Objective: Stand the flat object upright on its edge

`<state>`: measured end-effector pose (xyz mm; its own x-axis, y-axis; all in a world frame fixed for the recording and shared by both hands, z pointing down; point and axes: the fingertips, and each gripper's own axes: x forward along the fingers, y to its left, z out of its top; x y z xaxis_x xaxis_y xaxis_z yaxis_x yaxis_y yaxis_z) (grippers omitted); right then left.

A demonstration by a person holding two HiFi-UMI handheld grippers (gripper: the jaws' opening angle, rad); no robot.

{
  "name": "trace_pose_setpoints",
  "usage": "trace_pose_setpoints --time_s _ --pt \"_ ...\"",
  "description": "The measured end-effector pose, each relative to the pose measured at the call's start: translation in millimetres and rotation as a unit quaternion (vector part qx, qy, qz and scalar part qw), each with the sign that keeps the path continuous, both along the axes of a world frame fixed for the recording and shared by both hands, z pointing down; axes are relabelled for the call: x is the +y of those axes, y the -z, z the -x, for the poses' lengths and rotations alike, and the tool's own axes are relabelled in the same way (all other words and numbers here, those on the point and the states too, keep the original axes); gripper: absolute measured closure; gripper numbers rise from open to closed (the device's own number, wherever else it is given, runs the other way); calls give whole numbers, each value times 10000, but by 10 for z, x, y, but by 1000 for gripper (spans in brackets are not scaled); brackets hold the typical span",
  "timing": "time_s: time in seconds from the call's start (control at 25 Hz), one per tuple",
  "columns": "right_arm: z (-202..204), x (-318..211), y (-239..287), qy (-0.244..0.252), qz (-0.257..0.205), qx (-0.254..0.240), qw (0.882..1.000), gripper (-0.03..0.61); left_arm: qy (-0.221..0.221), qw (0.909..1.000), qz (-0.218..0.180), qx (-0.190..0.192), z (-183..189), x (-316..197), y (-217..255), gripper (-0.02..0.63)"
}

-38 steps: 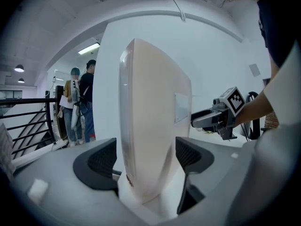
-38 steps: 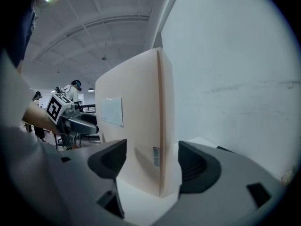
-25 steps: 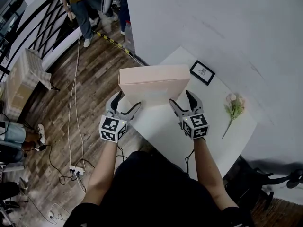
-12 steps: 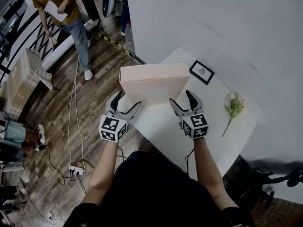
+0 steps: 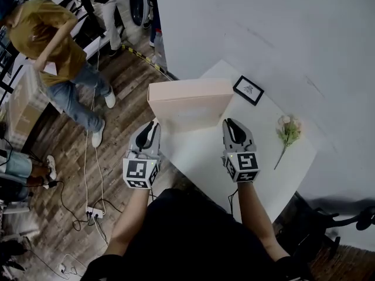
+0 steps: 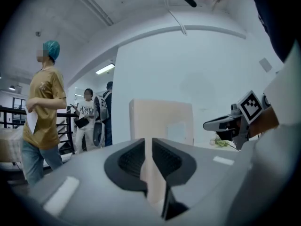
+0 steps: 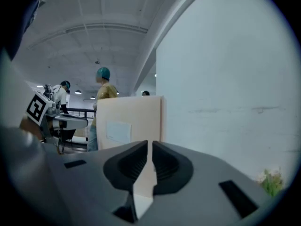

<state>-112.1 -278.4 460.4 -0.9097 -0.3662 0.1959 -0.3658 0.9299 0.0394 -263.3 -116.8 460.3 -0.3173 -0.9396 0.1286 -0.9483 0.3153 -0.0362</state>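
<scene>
A flat pale pink box (image 5: 190,104) stands upright on its long edge at the far left part of the white table (image 5: 199,154). It stands alone, touched by neither gripper. My left gripper (image 5: 151,127) hovers just in front of its left end. My right gripper (image 5: 231,125) is in front of its right end. Both pairs of jaws are closing and are almost together, with nothing between them. In the left gripper view the box (image 6: 162,121) rises beyond the narrow slit of the jaws. The right gripper view shows the box (image 7: 129,121) the same way.
A small black picture frame (image 5: 248,90) lies flat behind the box, and a pink flower (image 5: 289,130) lies at the table's right. A white wall runs behind the table. A person in a yellow shirt (image 5: 50,45) walks on the wooden floor at left, near cables and a cardboard carton (image 5: 26,101).
Both grippers' jaws have gone from wide open to nearly together and have drawn back slightly from the box. The box stays upright. The person at left has walked closer.
</scene>
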Motion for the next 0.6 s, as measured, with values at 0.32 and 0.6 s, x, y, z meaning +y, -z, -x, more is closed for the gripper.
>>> trace_pose_setpoints --time_s 0.32,0.6 --pt "-52 346 1010 -246 -355 -699 9966 563 274 9993 -115 -235 -360 52 872 603" --pt "-142 496 1713 -298 -779 -1048 9910 563 368 9967 -586 -422 -472 115 1570 603"
